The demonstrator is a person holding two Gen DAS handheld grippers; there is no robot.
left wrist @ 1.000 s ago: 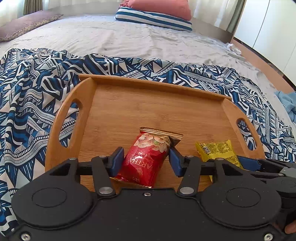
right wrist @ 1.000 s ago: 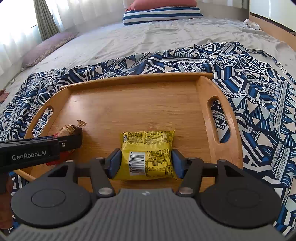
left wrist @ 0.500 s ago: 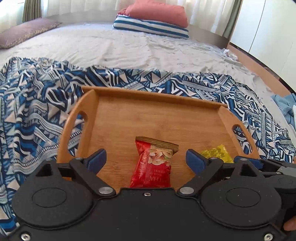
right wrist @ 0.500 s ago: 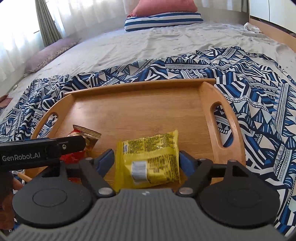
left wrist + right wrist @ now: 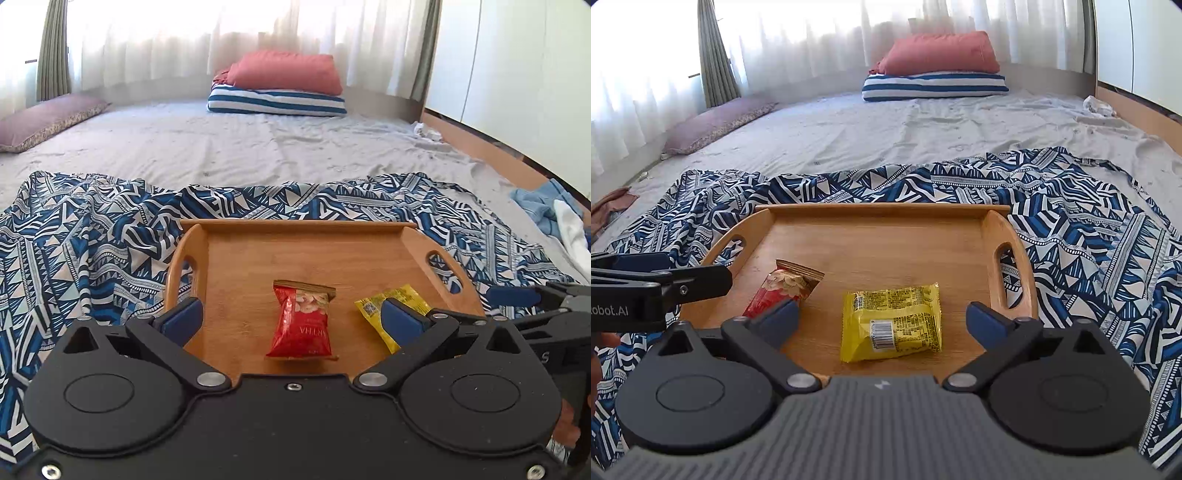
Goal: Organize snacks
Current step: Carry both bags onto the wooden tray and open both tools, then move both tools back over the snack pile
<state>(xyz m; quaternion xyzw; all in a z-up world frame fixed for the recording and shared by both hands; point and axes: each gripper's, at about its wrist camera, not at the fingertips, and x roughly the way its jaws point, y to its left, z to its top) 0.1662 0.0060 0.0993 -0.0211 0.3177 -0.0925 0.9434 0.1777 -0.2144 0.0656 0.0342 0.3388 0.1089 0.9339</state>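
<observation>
Sunlit curtains [image 5: 221, 40] behind grey bed [image 5: 258, 147]

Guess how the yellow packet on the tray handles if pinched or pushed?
The yellow packet looks crinkled and puffy, so probably soft and light. Its glossy film may slip between fingers. Lying flat on the wooden tray, it should slide rather than roll.

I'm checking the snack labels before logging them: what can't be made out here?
- Yellow packet, left wrist view: partly hidden behind a tong finger.
- Red packet, right wrist view: lower end behind a tong finger.
- Red packet's brand text, left wrist view: upside down, blurred.
- Yellow packet's print, right wrist view: too small to read.
</observation>
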